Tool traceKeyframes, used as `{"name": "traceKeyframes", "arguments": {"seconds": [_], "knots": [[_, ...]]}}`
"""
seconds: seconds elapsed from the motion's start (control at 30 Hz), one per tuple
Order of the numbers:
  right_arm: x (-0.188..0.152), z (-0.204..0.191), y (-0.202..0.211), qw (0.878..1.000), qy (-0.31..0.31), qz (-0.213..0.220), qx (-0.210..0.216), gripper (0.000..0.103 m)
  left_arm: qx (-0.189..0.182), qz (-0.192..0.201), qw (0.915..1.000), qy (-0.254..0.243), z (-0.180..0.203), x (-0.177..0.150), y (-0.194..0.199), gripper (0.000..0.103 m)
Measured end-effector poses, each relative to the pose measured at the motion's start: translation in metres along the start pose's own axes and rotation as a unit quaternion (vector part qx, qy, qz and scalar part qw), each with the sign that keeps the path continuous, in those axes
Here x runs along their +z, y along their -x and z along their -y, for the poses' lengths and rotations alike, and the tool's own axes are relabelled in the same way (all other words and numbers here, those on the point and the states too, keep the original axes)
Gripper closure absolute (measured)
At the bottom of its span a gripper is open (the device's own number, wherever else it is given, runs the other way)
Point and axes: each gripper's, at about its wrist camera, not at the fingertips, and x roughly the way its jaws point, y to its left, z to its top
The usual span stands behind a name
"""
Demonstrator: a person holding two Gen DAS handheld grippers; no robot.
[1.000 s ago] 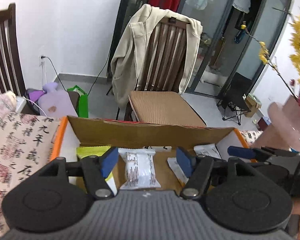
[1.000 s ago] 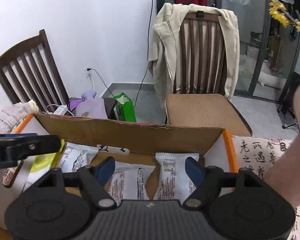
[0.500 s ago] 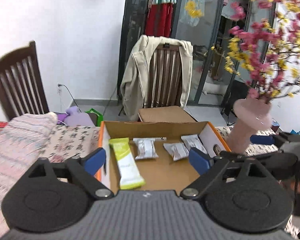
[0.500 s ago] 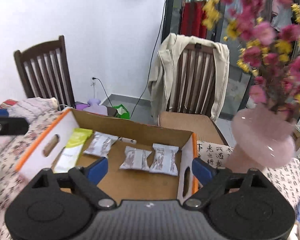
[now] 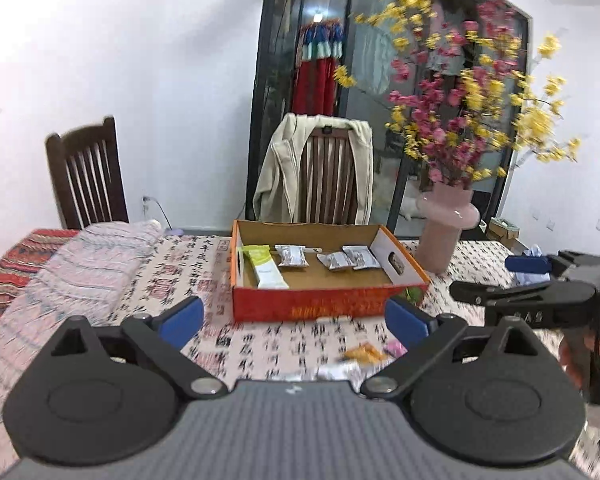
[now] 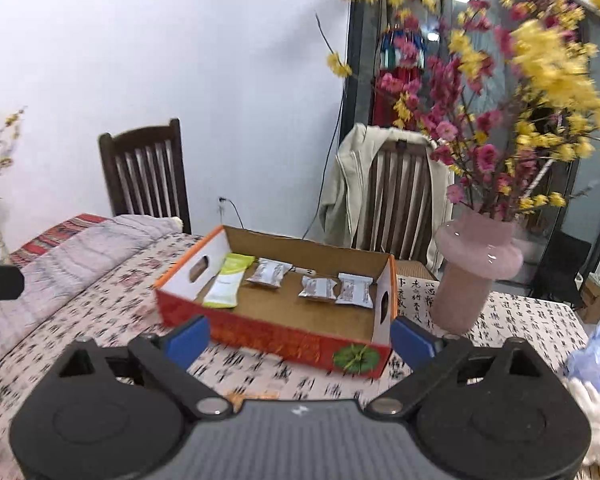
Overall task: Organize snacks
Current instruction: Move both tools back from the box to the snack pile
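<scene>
Calligraphy-print tablecloth (image 5: pixel 172 276) now fills the foreground, where a second ago both cameras sat right over the cardboard box (image 5: pixel 324 304), which now stands well ahead beside the pink vase (image 5: pixel 446 232). Inside lie a green snack bar (image 5: pixel 265 266) and three silver packets (image 5: pixel 344 258). Left gripper (image 5: pixel 294 322) and right gripper (image 6: pixel 300 336) are both still opening wide, empty.

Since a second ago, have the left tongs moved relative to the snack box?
Yes. The left tongs have pulled back from the cardboard box: earlier they hung over its inside, now the whole box lies ahead of them. Nothing is between the opening jaws.
</scene>
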Motion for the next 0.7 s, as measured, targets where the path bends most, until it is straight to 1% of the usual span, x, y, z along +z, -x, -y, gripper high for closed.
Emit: {"name": "traceKeyframes", "arguments": {"seconds": [0.07, 0.13, 0.2, 0.27, 0.37, 0.4, 0.47, 0.5, 0.57, 0.63, 0.7], "knots": [[-0.019, -0.006, 0.021, 1.0, -0.004, 0.013, -0.003, 0.005, 0.005, 0.018, 0.9998, -0.001, 0.004, -0.031, 0.026, 0.002], [-0.045, -0.01, 0.046, 1.0, -0.018, 0.024, 0.001, 0.004, 0.005, 0.019, 0.9998, 0.006, 0.006, -0.065, 0.049, 0.002], [-0.072, -0.014, 0.067, 0.999, -0.025, 0.021, 0.011, 0.004, -0.004, 0.019, 0.9998, 0.011, 0.007, -0.099, 0.067, 0.001], [-0.101, -0.016, 0.087, 0.999, -0.031, 0.034, 0.017, 0.002, 0.008, 0.021, 0.9997, 0.007, 0.013, -0.132, 0.08, 0.001], [-0.149, -0.026, 0.116, 0.998, -0.019, 0.056, 0.004, 0.001, 0.029, 0.044, 0.9984, -0.018, 0.027, -0.168, 0.098, 0.001], [-0.163, -0.028, 0.123, 0.998, -0.022, 0.054, 0.0, 0.001, 0.029, 0.052, 0.9981, -0.014, 0.027, -0.177, 0.104, 0.001], [-0.192, -0.032, 0.139, 0.998, -0.035, 0.051, 0.003, 0.001, 0.044, 0.049, 0.9978, 0.006, 0.029, -0.19, 0.113, 0.001], [-0.204, -0.033, 0.146, 0.998, -0.043, 0.051, 0.005, 0.001, 0.045, 0.05, 0.9977, 0.012, 0.029, -0.197, 0.118, 0.0], [-0.227, -0.037, 0.158, 0.998, -0.047, 0.049, 0.007, 0.001, 0.048, 0.049, 0.9976, 0.013, 0.034, -0.207, 0.124, 0.0], [-0.245, -0.042, 0.167, 0.998, -0.044, 0.041, -0.005, 0.001, 0.049, 0.047, 0.9977, 0.007, 0.037, -0.22, 0.132, 0.0], [-0.262, -0.048, 0.181, 0.998, -0.039, 0.044, -0.013, 0.001, 0.049, 0.047, 0.9977, 0.006, 0.039, -0.23, 0.142, 0.0]]}}
